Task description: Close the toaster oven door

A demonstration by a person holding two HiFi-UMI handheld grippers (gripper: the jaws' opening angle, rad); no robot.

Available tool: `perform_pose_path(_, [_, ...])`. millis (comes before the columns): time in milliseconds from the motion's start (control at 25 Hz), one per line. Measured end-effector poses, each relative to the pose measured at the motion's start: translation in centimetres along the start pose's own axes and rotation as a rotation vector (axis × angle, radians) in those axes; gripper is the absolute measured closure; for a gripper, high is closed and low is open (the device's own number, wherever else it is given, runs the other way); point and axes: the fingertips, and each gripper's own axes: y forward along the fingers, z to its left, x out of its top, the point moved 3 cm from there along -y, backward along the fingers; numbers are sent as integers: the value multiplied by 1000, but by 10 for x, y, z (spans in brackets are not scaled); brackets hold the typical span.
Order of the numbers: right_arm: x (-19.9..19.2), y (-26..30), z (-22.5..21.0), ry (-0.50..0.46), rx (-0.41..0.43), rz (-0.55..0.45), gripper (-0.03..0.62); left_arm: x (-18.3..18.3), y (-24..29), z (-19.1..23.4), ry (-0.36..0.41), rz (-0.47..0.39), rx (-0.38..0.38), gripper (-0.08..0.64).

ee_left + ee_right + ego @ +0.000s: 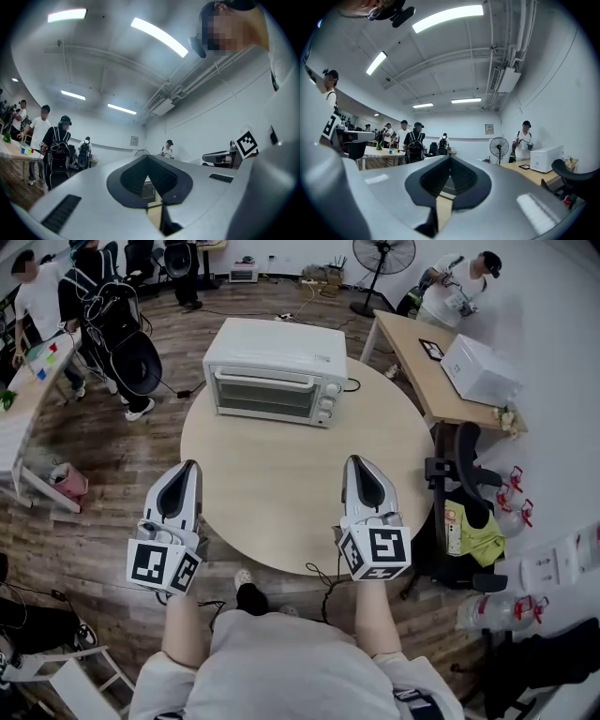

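At the left, the left gripper [191, 467] is hanging over the near left edge of the round surface [281, 488], pointing toward the far side. Its jaws are closing tip to tip with nothing between them. Through the small gap below their tips, its own view is showing a slice of the oven [277, 357]. The oven is sitting at the far edge of the surface, well apart from both grippers, its front facing the person. Its door [265, 396] is standing upright, shut against the body. Further right, the right gripper [355, 461] is hovering over the near right part of the surface. Its jaws are likewise pressing together, empty. At the far right, a white box [480, 369] is resting on a desk [422, 367].
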Motion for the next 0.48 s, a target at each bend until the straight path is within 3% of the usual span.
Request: perform_pose_path(480, [6, -26, -2, -3, 7, -17, 581, 2, -13, -20, -6, -9, -2, 554])
